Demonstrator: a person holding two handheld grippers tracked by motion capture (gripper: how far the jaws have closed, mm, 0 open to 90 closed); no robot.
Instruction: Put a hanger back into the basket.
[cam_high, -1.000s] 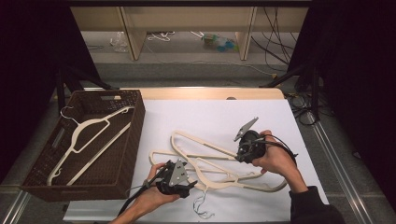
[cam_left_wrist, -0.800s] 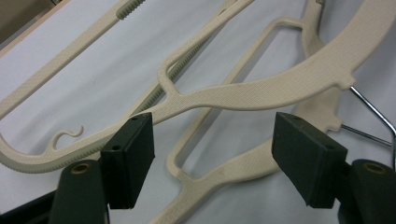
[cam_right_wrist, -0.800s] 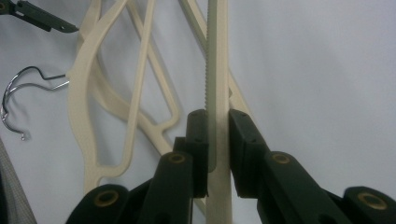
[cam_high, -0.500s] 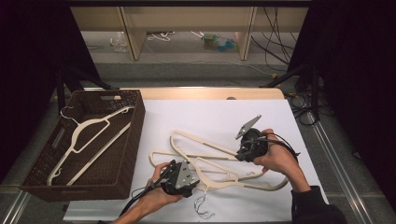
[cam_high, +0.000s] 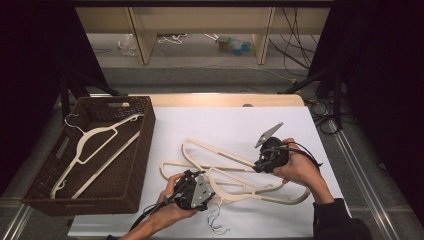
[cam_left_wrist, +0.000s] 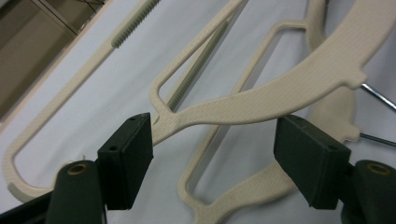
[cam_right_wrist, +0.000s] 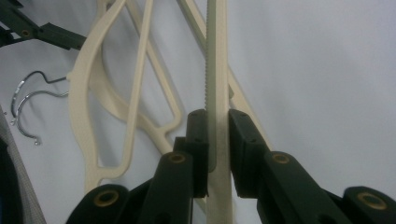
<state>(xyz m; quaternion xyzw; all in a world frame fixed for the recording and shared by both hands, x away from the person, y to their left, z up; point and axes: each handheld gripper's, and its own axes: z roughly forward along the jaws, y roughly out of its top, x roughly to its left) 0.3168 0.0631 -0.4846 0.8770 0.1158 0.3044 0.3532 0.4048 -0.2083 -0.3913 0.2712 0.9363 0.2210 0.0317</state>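
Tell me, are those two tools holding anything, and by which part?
The right tool is clamped on the notched bar of a cream hanger. The left tool stands open around another hanger's arm, gripping nothing.

Basket (cam_high: 132, 150) left of hangers (cam_high: 225, 170) — one hanger (cam_high: 95, 145) inside.

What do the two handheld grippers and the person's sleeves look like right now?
Both the left gripper and the right gripper are black with flat rectangular jaws and brass-coloured pivot pins. Each carries a grey three-cornered plate and trails a black cable. A dark sleeve covers the right forearm.
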